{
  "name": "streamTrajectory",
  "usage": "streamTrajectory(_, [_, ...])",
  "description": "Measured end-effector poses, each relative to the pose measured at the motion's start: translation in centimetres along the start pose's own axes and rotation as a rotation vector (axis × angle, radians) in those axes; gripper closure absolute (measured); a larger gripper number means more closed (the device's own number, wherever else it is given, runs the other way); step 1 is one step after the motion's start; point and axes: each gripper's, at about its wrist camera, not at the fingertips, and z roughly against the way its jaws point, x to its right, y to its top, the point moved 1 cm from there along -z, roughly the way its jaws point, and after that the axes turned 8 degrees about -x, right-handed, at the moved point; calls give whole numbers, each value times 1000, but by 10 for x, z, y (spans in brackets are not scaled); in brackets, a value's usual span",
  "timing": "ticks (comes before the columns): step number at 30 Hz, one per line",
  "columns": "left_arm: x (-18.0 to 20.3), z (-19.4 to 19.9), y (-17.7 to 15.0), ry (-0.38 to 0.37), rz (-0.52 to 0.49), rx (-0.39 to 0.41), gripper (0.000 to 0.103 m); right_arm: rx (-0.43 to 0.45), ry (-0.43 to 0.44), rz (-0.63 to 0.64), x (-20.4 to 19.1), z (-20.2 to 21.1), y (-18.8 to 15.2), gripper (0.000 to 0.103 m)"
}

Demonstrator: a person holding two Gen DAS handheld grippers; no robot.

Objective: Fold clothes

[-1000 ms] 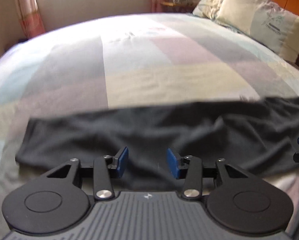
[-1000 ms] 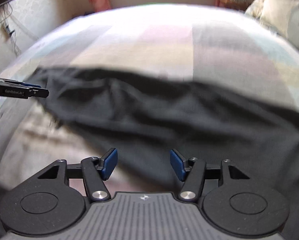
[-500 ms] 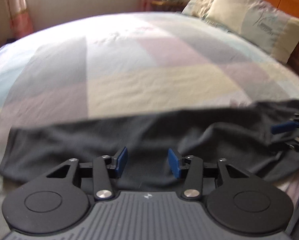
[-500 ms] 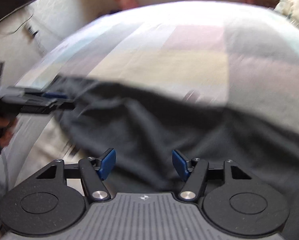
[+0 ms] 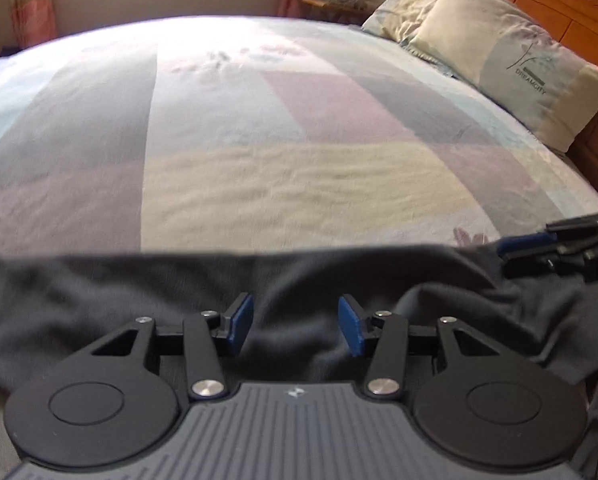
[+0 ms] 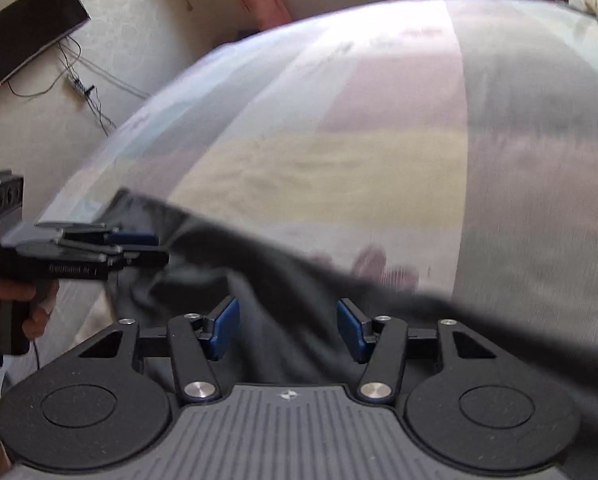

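Note:
A black garment [image 5: 99, 312] lies spread across the near part of the bed, creased toward its right end. My left gripper [image 5: 295, 320] hovers over its middle, blue pads apart and nothing pinched between them. In the right wrist view the garment [image 6: 479, 340] runs diagonally, and my right gripper [image 6: 287, 326] is above it. Its jaws are closing, with cloth beneath them but none pressed by the pads. The right gripper [image 5: 507, 252] reaches in at the garment's far right edge. A hand holds the left gripper [image 6: 159, 248] at the bunched left end.
The patchwork bedspread [image 5: 299, 120] stretches away beyond the garment. Two pillows [image 5: 511, 60] lean on a wooden headboard [image 5: 571, 8] at the right. A nightstand [image 5: 331, 0] stands in the far corner. A dark screen [image 6: 27, 28] with dangling cables hangs on the wall.
Both views slid left along the garment, whose left end left the left wrist view. The right gripper came further into that view and its jaws narrowed. The left gripper looms closer in the right view.

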Motion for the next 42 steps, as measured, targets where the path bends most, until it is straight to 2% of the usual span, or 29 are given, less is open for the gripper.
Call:
streamTrajectory(1, [-2, -4, 3, -23, 23, 10, 55, 9, 15, -10, 1, -1, 10, 63])
streamTrajectory(4, [-7, -15, 12, -95, 94, 41, 55, 7, 57, -37, 0, -20, 29, 73])
streamTrajectory(6, [-14, -32, 5, -122, 169, -32, 57, -51, 79, -66, 3, -41, 27, 75])
streamTrajectory(7, [-15, -28, 0, -134, 157, -11, 53, -100, 85, -74, 3, -53, 23, 76])
streamTrajectory(8, [-17, -25, -2, -142, 151, -30, 53, -134, 77, -54, 2, -59, 17, 79])
streamTrajectory(9, [-18, -19, -3, -124, 146, -32, 53, -135, 61, -12, -1, -59, 12, 84])
streamTrajectory(12, [-17, -3, -1, -51, 83, 4, 54, -116, 52, 40, -9, -52, 17, 81])
streamTrajectory(15, [-24, -12, 7, -56, 115, 0, 52, -86, 36, 63, -17, -55, 30, 81])
streamTrajectory(17, [-30, -26, 3, -25, 127, -19, 53, -131, 14, 66, -19, -73, 31, 81])
streamTrajectory(20, [-29, -15, 1, -17, 120, -8, 51, -135, 1, 109, -24, -77, 34, 82])
streamTrajectory(24, [-39, -3, -3, 58, 94, 24, 50, -64, -7, 175, -27, -67, 50, 80])
streamTrajectory(25, [-46, -9, -5, 73, 107, -2, 51, -65, -1, 165, -26, -71, 54, 80])
streamTrajectory(29, [-60, -8, -18, 10, 120, 33, 49, -98, 11, 227, -37, -96, 50, 78])
streamTrajectory(31, [-59, -9, -19, 15, 100, 37, 49, -81, -21, 293, -48, -99, 39, 69])
streamTrajectory(35, [-49, -11, -19, 60, 54, 35, 47, -36, -98, 425, -69, -98, 20, 69])
streamTrajectory(38, [-41, -13, -20, 84, 24, 38, 41, -47, -122, 497, -79, -98, 17, 82])
streamTrajectory(39, [-39, -14, -20, 90, 11, 37, 37, -53, -122, 508, -82, -97, 16, 94])
streamTrajectory(42, [-33, -10, -14, 116, -6, 26, 36, -50, -165, 544, -87, -97, 19, 99])
